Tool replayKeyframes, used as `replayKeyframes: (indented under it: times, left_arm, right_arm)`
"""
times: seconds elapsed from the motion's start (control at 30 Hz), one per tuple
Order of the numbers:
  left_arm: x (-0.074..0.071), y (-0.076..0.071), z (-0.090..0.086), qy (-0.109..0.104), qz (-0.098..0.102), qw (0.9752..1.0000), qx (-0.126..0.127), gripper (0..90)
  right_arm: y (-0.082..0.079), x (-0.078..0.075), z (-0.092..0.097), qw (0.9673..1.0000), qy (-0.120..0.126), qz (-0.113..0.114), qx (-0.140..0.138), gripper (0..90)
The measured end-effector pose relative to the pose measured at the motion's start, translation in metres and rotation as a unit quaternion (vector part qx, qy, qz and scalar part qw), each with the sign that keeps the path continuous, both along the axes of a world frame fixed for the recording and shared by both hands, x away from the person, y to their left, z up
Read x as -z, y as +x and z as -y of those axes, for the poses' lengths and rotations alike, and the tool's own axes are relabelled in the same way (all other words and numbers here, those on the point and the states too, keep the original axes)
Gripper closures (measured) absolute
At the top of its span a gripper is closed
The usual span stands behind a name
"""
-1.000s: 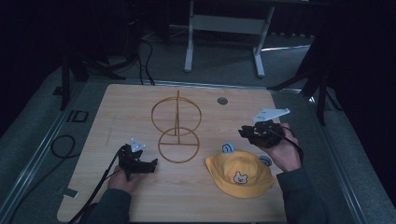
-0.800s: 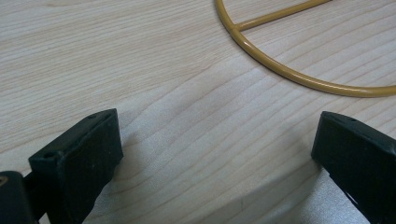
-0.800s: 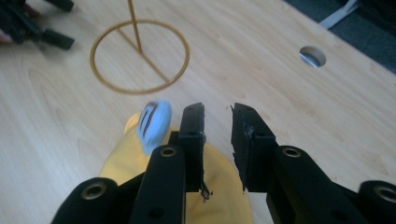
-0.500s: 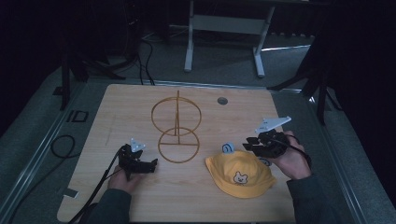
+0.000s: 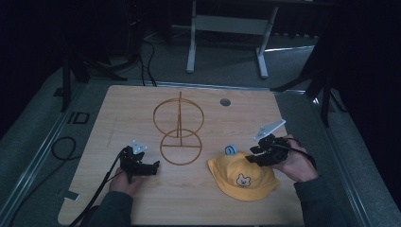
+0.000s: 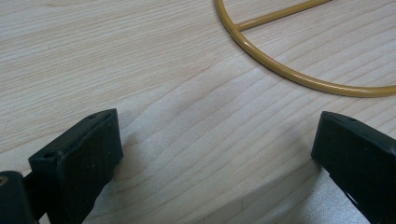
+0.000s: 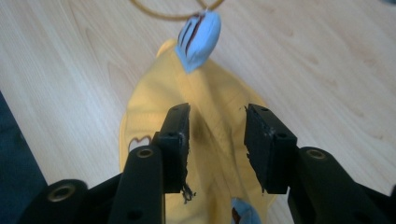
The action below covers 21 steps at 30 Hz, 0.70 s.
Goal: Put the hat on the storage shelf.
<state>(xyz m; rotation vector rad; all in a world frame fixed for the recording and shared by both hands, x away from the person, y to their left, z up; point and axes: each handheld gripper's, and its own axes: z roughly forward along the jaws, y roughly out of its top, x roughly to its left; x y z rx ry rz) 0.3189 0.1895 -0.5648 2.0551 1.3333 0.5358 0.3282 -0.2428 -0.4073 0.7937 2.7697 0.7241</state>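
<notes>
A yellow hat (image 5: 243,177) with a bear face and small blue ears (image 5: 230,149) lies flat on the wooden table (image 5: 283,113), front right. My right gripper (image 5: 251,156) hovers at the hat's right rear edge. In the right gripper view its jaws (image 7: 217,126) have just been opening. A raised fold of the yellow hat (image 7: 219,98) lies between them, with a gap to each pad. My left gripper (image 5: 150,167) rests on the table at the front left, open and holding nothing (image 6: 217,135). It sits beside the base ring of a gold wire stand (image 5: 178,127).
The gold stand's base ring (image 6: 299,77) lies just ahead of the left jaws. A round cable hole (image 5: 225,101) is set in the table's far side. A black cable (image 5: 61,146) loops on the floor to the left. A metal frame (image 5: 227,23) stands beyond the table.
The right gripper has sunk slightly toward the hat and its jaws now stand wider apart. The hat and the left gripper have stayed put.
</notes>
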Motion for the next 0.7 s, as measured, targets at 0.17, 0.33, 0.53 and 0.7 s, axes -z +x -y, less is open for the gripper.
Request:
replayKeyframes:
  times: [0.17,0.33,0.53,0.7]
  left_arm:
    - [0.0,0.0,0.0,-0.001,0.0,1.0,-0.001,1.9]
    - [0.0,0.0,0.0,-0.001,0.0,1.0,-0.001,1.9]
    - [0.0,0.0,0.0,0.0,0.0,1.0,0.0,1.9]
    - [0.0,0.0,0.0,0.0,0.0,1.0,0.0,1.9]
  right_arm:
    - [0.004,0.006,-0.001,0.9997,-0.02,-0.014,-0.003,58.6]
    - [0.006,0.009,-0.003,0.9991,-0.034,-0.027,-0.006,58.3]
    - [0.011,0.015,-0.006,0.9969,-0.062,-0.046,-0.014,57.6]
    - [0.014,0.019,-0.009,0.9961,-0.068,-0.053,-0.019,61.9]
